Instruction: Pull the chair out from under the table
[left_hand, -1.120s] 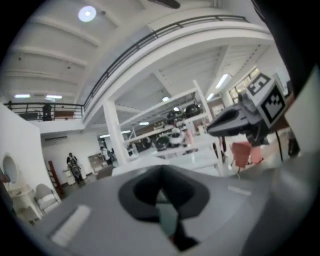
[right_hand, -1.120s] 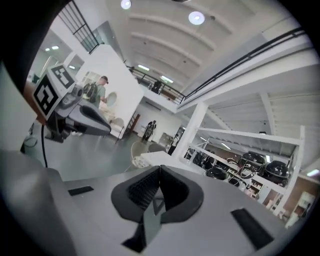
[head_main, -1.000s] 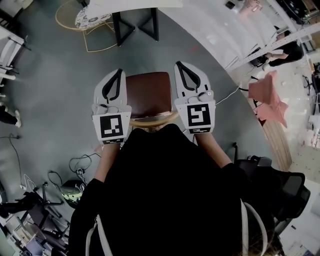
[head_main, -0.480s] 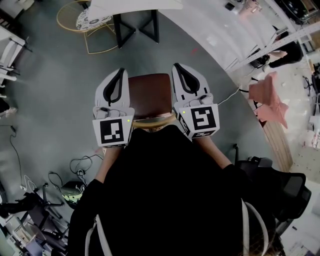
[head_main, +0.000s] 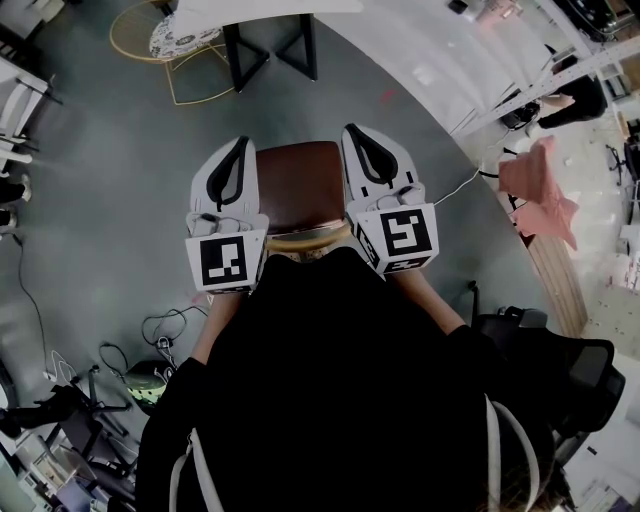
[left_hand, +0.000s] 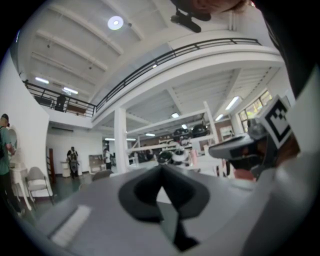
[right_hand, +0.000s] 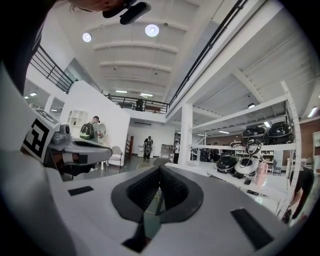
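A chair with a brown seat (head_main: 298, 186) and a curved wooden backrest (head_main: 306, 239) stands on the grey floor right in front of the person. The white table top (head_main: 262, 8) on black legs (head_main: 268, 52) lies farther off at the top of the head view, with open floor between it and the chair. My left gripper (head_main: 240, 143) is held level along the seat's left side and my right gripper (head_main: 353, 131) along its right side. Both are shut with nothing between the jaws, as the left gripper view (left_hand: 160, 169) and right gripper view (right_hand: 160, 171) confirm.
A gold wire-frame stand (head_main: 176, 48) sits left of the table legs. Cables (head_main: 165, 326) lie on the floor at lower left. A white curved counter (head_main: 470, 70), pink cloth (head_main: 540, 190) and a black office chair (head_main: 560, 365) are on the right. People stand far off (right_hand: 92, 131).
The right gripper has rolled a little, so its marker cube now sits tilted. The left gripper has rolled slightly too. Both stay beside the seat; the chair has not visibly moved.
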